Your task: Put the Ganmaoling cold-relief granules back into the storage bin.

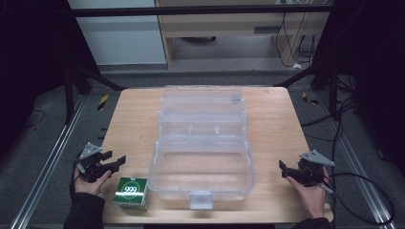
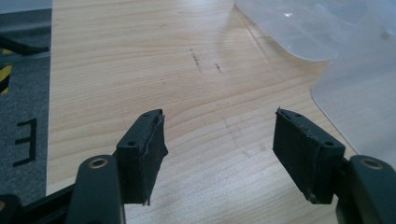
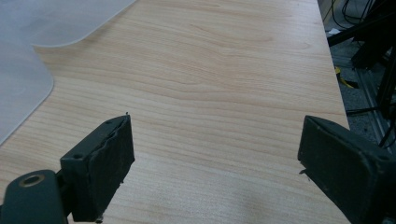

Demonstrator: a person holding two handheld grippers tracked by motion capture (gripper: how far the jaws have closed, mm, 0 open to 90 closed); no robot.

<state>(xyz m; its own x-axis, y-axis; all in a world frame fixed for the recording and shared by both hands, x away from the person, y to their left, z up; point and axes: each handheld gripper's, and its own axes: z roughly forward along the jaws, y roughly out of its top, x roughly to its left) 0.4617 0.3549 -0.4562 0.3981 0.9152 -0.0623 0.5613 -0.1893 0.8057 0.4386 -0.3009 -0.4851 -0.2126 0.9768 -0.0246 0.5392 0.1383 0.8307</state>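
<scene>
Jaws apart on both your grippers, left gripper (image 1: 112, 163) and right gripper (image 1: 285, 170), nothing between them, bare bench (image 1: 133, 114) ahead. Clear plastic box (image 1: 201, 143): centre, lid open, empty. Green carton (image 1: 132, 192): near bench edge, beside left gripper.

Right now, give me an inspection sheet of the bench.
Surface: wooden table, faint dark scuffs.
Job's things: clear box, lid open, nothing seen inside; green carton at its front left corner.
Clutter: nothing seen.
Grippers: left gripper and right gripper at the table's sides, fingers apart, nothing between them.
Cables: one trails from the right gripper; more on the floor at right.
Surroundings: grey floor, rails, cabinets behind.
</scene>
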